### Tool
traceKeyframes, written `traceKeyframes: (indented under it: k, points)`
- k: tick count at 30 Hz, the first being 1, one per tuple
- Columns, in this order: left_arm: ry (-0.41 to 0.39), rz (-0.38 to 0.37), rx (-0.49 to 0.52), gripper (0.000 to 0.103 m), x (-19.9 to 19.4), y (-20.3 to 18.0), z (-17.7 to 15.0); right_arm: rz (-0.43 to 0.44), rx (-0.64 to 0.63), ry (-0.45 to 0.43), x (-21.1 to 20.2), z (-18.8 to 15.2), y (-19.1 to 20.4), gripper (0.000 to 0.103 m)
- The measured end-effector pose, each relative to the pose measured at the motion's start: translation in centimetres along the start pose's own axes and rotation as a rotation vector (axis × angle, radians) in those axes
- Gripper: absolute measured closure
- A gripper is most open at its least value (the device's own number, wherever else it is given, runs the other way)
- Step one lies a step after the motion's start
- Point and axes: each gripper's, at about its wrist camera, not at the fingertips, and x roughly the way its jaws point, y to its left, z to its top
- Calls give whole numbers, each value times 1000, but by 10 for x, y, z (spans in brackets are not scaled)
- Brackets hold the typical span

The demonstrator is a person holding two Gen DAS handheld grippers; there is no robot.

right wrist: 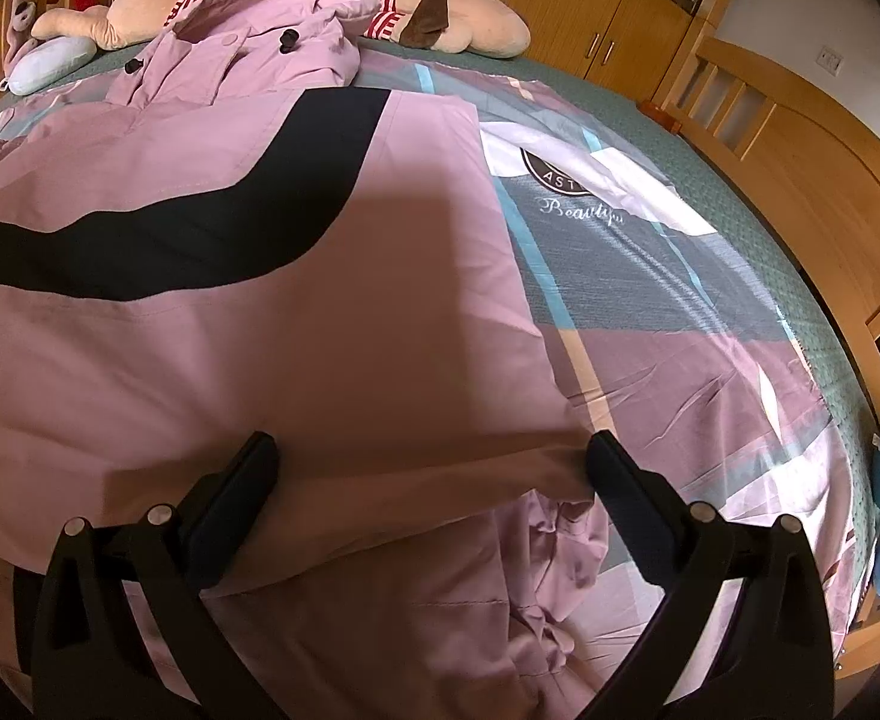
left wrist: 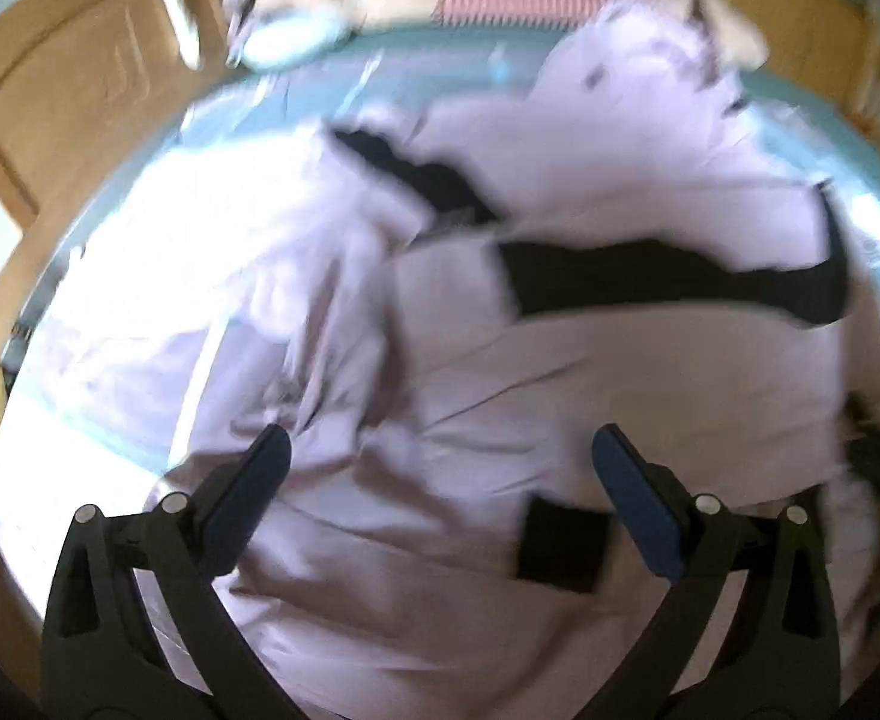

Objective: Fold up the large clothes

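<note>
Left wrist view, blurred: my left gripper [left wrist: 440, 450] hangs spread and empty over the bunched pink padded jacket with black stripes [left wrist: 440, 360] on the bed; a blind pinch could catch several layers

Right wrist view: my right gripper [right wrist: 431, 456] is spread at the jacket's folded edge, holding nothing; dragging could undo that fold

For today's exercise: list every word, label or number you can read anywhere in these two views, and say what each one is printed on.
"Beautifu…", white script, cut off by a fold: on the grey panel of the bedsheet.
"AST…", partial letters, rest hidden: in the round dark badge on the same sheet.
Pink jacket: no text visible.
Left wrist view: too blurred to read anything.
</note>
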Motion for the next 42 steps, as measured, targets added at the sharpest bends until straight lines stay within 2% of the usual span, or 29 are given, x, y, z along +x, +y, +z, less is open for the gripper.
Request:
traceKeyframes:
  k: [2, 3, 5, 7, 9, 11, 12, 14, 15, 16, 18, 21, 23, 27, 30, 34, 39, 42]
  points:
    - [88, -96, -81, 2, 23, 12, -1, -1, -2, 0, 0, 1, -1, 1]
    - [80, -137, -118, 2, 28, 19, -3, 0, -2, -1, -1, 1, -1, 1]
    - [80, -150, -115, 2, 27, 20, -4, -7, 0, -15, -8, 2, -3, 1]
    - [81, -158, -114, 2, 25, 20, -4, -43, 40, -150, -34, 2, -9, 1]
    - [75, -168, -115, 2, 25, 24, -5, -49, 63, -326, -68, 2, -14, 1]
    - [64, -173, -101, 2, 29, 26, -7, -56, 42, -384, -79, 3, -10, 1]
    - [60, -172, -94, 2, 28, 26, -7, -38, 1, -357, -72, 4, -3, 1]
    - [50, -167, -81, 2, 23, 25, -8, 9, -117, -175, -37, 1, 18, 1]
    - [43, -168, -91, 2, 19, 28, -8, 19, -183, -49, -11, -4, 32, 1]
    - [37, -192, -117, 2, 13, 32, -7, 19, -171, -69, -11, -6, 32, 1]
    - [10, -188, -150, 2, 4, 41, 0, 21, -166, -77, -14, -5, 29, 1]
    - [-131, -81, -212, 2, -22, 71, 15, 28, -160, -78, -14, -5, 25, 1]
    - [-162, -60, -240, 2, -31, 96, 27, 22, -164, -81, -15, -5, 25, 1]
    - [-221, -100, -370, 2, -26, 173, 41, 17, -168, -90, -16, -7, 28, 1]
    - [-156, -92, -497, 2, 0, 219, 46, 14, -172, -89, -13, -7, 31, 1]
    - [-90, -169, -595, 2, 38, 270, 51, 9, -174, -93, -13, -7, 32, 1]
    - [-48, -270, -707, 2, 87, 298, 55, 11, -172, -96, -13, -8, 32, 1]
    - [-10, -269, -763, 2, 118, 313, 58, 13, -169, -98, -13, -8, 32, 1]
